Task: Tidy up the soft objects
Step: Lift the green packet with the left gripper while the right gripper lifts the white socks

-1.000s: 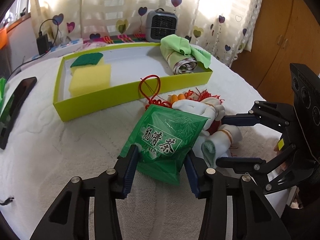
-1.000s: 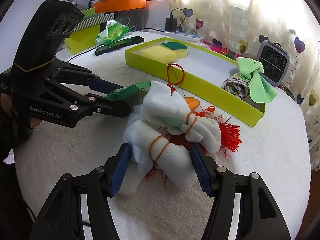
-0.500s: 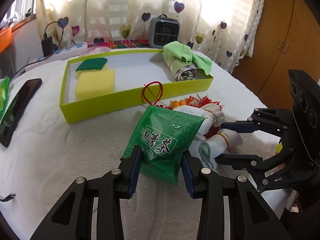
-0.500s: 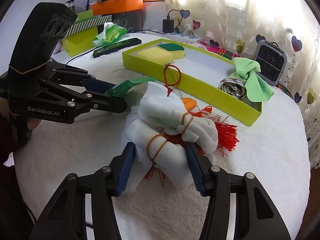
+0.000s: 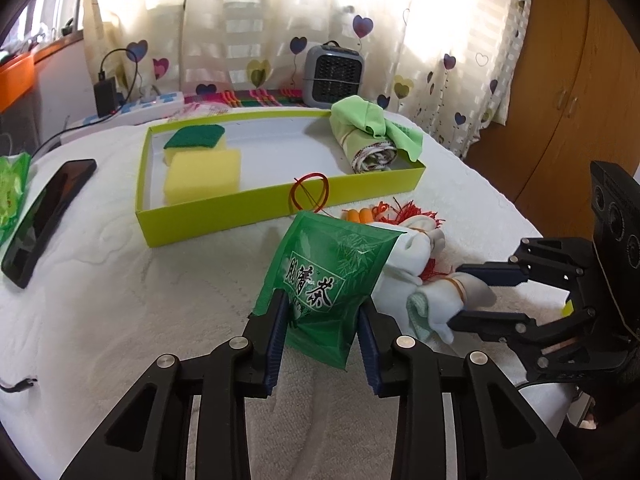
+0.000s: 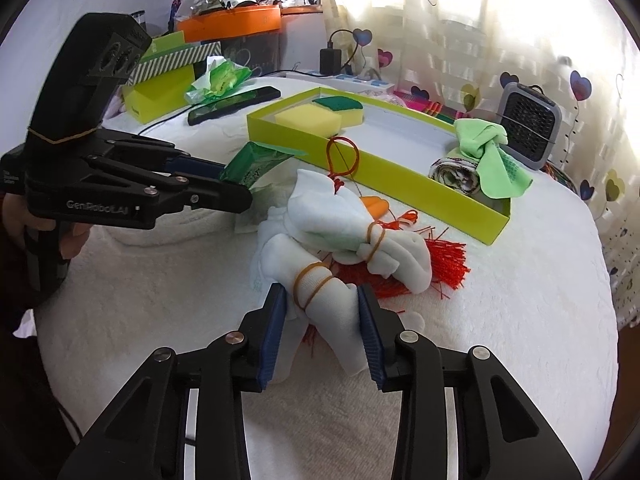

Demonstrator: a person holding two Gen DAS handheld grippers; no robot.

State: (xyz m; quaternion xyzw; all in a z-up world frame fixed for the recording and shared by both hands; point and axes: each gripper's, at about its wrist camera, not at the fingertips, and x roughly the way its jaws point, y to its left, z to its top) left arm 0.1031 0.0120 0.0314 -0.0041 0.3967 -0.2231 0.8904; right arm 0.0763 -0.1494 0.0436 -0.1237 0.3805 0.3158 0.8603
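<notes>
A green tea packet (image 5: 328, 272) stands tilted up off the white towel, between the closing jaws of my left gripper (image 5: 320, 320), whose pads pinch its lower end. To its right lie white cloth rolls bound with rubber bands on a red tassel (image 6: 444, 264). My right gripper (image 6: 322, 320) is closing on the nearer white roll (image 6: 332, 304), both pads against its sides. The second white roll (image 6: 340, 216) lies just behind. In the right wrist view the left gripper (image 6: 236, 184) holds the packet (image 6: 256, 162) edge-on.
A lime tray (image 5: 224, 216) behind holds two sponges (image 5: 202, 176) and a green-wrapped cloth roll (image 5: 372, 140). A phone (image 5: 44, 216) lies at the left, a small grey heater (image 5: 334, 76) stands by the curtain, and lime boxes (image 6: 160, 96) sit far left. The table drops off at the right.
Both pairs of jaws have narrowed: the left onto the green packet, which now tilts up, and the right onto the near white roll. Neither hand has shifted much.
</notes>
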